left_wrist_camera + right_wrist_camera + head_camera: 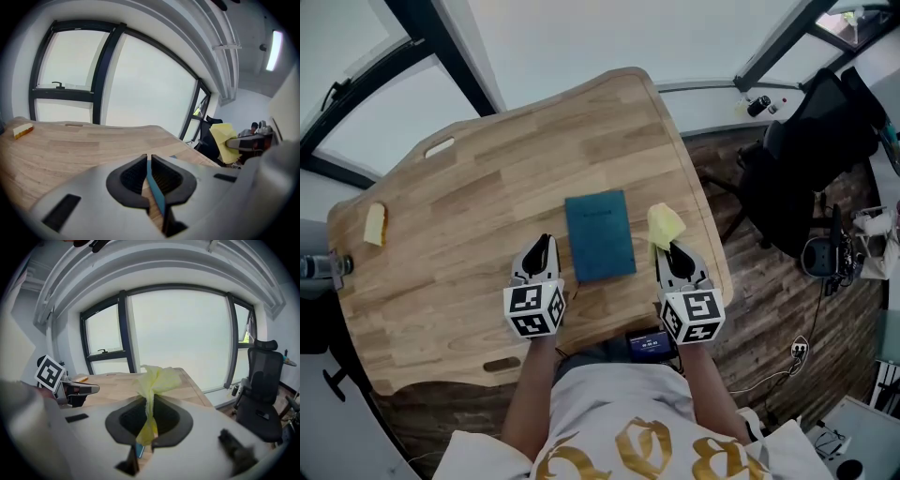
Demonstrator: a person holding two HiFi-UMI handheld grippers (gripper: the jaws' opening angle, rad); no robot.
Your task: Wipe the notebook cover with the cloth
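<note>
A dark blue notebook (599,234) lies shut in the middle of the wooden table (469,187). My right gripper (675,251) hovers just right of it, shut on a crumpled yellow cloth (664,225). In the right gripper view the cloth (157,380) sticks up from between the jaws of the right gripper (150,401). My left gripper (539,255) sits just left of the notebook, apart from it. In the left gripper view the left gripper (148,159) is shut with nothing held, and the yellow cloth (224,140) shows off to the right.
A small yellow block (375,223) lies near the table's far left edge. A black office chair (811,141) stands on the floor to the right of the table. A small dark device (649,344) sits at the table's near edge by the person's waist. Windows run behind the table.
</note>
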